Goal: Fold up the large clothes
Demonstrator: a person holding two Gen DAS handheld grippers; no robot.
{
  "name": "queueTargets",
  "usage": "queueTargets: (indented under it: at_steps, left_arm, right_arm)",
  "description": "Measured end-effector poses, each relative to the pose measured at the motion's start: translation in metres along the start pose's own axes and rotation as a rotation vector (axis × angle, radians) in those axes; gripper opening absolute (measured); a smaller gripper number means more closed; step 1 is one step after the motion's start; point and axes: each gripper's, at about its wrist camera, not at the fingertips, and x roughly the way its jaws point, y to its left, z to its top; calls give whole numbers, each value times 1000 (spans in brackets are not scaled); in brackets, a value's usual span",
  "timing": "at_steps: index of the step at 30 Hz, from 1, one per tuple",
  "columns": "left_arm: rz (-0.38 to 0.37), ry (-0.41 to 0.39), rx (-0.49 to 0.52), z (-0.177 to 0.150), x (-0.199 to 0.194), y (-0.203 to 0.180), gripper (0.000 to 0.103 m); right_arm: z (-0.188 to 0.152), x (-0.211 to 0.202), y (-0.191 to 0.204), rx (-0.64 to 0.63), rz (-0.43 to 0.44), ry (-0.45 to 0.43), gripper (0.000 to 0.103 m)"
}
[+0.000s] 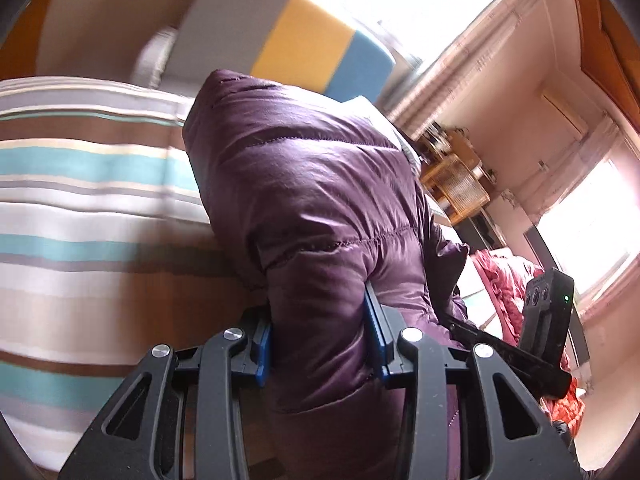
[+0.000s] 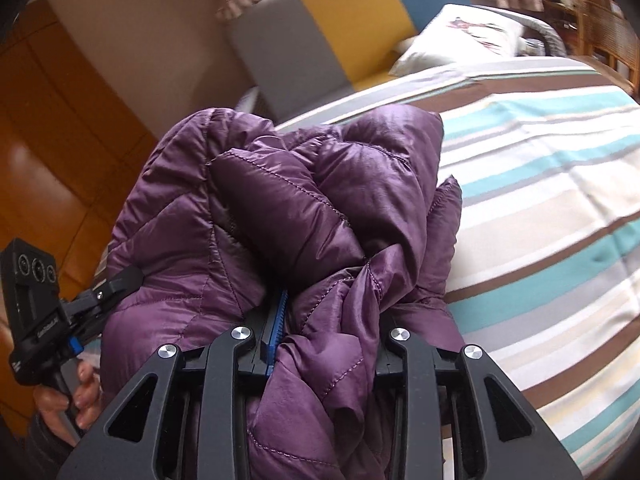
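A puffy purple quilted jacket [image 1: 312,184] hangs lifted above the striped bed cover [image 1: 88,216]. In the left wrist view my left gripper [image 1: 319,340] is shut on a thick fold of it, with a blue pad pressed into each side. In the right wrist view my right gripper [image 2: 330,336] is shut on a bunched part of the jacket [image 2: 280,208]; its left blue pad [image 2: 277,326] shows, and fabric covers the right finger. Each view also catches the other gripper's body: the right one [image 1: 546,316], and the left one [image 2: 34,280] held by a hand [image 2: 80,392].
The striped bed [image 2: 552,216] fills the right of the right wrist view, with a white pillow [image 2: 460,36] and a grey, yellow and blue headboard [image 2: 340,28] at its head. A wooden wardrobe [image 2: 52,128] stands on the left. A red quilt [image 1: 504,280] and rattan shelf [image 1: 456,184] lie beyond the jacket.
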Motion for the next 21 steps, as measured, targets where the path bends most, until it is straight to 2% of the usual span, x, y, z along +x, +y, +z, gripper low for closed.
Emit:
queueTargets:
  at_steps: [6,12,18,21]
  left_arm:
    - [72,-88,-19,3,-62,36,36]
    - [144,-182,-89,12,-118,83,36]
    - [245,-218,-182,12,-140,131,36]
    - [314,-175,-232,6,-131,156,41]
  right_arm:
    - [-7,24,70,-104,78,31,27]
    - [7,46,140,-224,149,23,25]
    - [17,93,180,-296,179,66,25]
    - [17,111,189,-326,148,83,27]
